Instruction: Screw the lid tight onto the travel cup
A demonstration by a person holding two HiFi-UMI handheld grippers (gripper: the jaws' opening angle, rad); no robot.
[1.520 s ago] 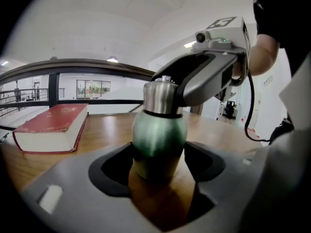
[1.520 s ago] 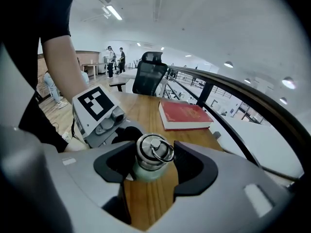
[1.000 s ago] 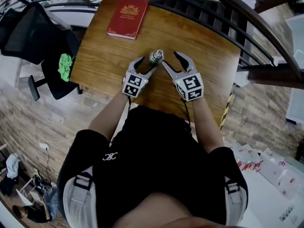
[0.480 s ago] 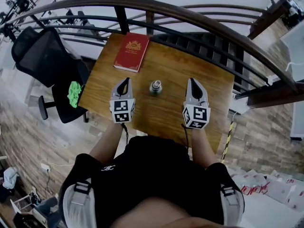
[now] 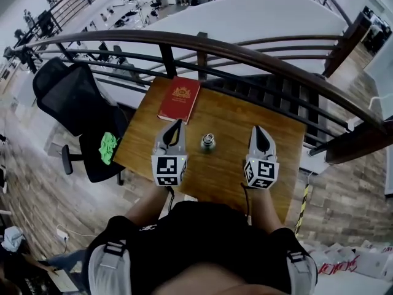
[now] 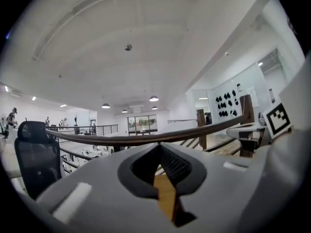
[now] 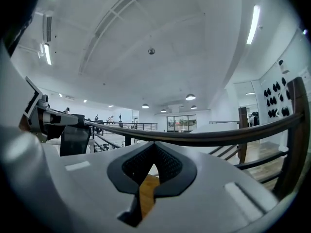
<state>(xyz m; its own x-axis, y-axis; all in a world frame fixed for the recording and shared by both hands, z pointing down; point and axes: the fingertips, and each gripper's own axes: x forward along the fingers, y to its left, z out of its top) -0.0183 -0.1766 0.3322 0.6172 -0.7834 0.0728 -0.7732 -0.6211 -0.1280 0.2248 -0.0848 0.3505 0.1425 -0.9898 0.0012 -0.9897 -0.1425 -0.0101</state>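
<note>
The travel cup (image 5: pixel 208 142), a small metal cylinder with its lid on, stands upright in the middle of the wooden table (image 5: pixel 279 146). My left gripper (image 5: pixel 177 124) rests to the cup's left, shut and holding nothing. To the cup's right sits my right gripper (image 5: pixel 260 130), shut as well and empty. Neither touches the cup. In the left gripper view the jaws (image 6: pixel 159 152) meet at their tips, with only table wood seen through the gap. The right gripper view shows the same closed jaws (image 7: pixel 153 150). The cup is absent from both gripper views.
A red book (image 5: pixel 180 99) lies at the table's far left corner. A dark curved handrail (image 5: pixel 258 57) runs just beyond the table's far edge. A black office chair (image 5: pixel 73 100) with a green cloth (image 5: pixel 108 147) stands left of the table.
Both grippers let go of the cup, drew apart to either side and shut empty. The head camera has tilted up, showing more of the hall beyond the rail.
</note>
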